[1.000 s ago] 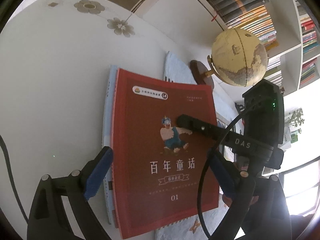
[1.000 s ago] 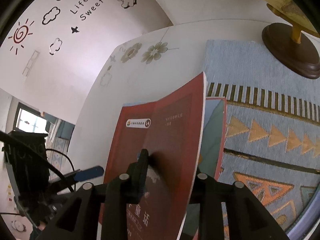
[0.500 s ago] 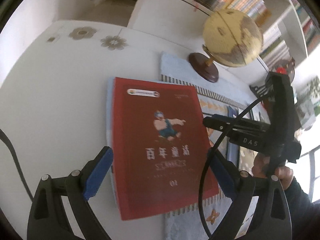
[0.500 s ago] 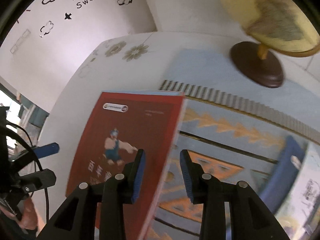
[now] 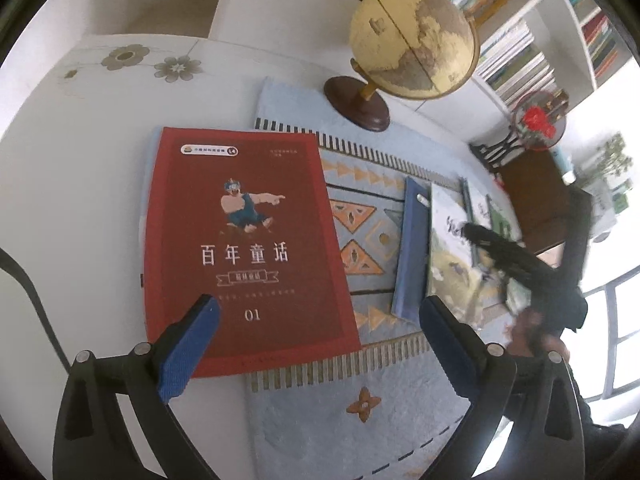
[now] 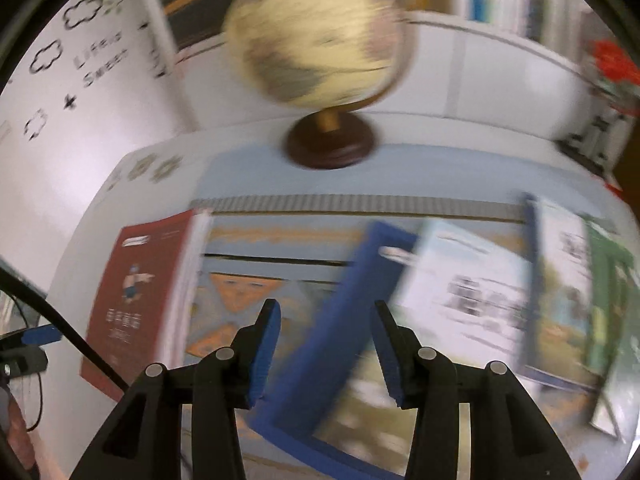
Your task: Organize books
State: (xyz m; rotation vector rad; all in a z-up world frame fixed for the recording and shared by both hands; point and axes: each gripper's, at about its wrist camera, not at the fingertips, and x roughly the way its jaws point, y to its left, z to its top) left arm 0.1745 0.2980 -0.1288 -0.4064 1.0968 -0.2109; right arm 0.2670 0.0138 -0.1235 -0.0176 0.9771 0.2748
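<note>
The red storybook (image 5: 244, 248) lies flat and face up on the left side of the table (image 5: 80, 184), its right part over the patterned blue mat (image 5: 360, 400), on top of at least one pale-edged book whose margin shows along its left side. It looks like a thin softcover: light, floppy, likely to sag if pinched at one corner, so a hold along the spine or a long edge would suit it better.

Further right on the mat lie the next books: a blue-covered book (image 6: 344, 320) and, beside it, illustrated picture books (image 5: 456, 248) overlapping one another. Their covers look glossy, so probably slippery against each other.

The left gripper (image 5: 316, 344) hovers over the near edge of the red book, its fingers spread wide and released, nothing between them. The right gripper (image 6: 326, 344), blurred, points at the blue-covered book; its fingers have just been opening and stand apart, empty. A globe (image 5: 412, 40) on a dark wooden base stands at the far edge of the mat.
</note>
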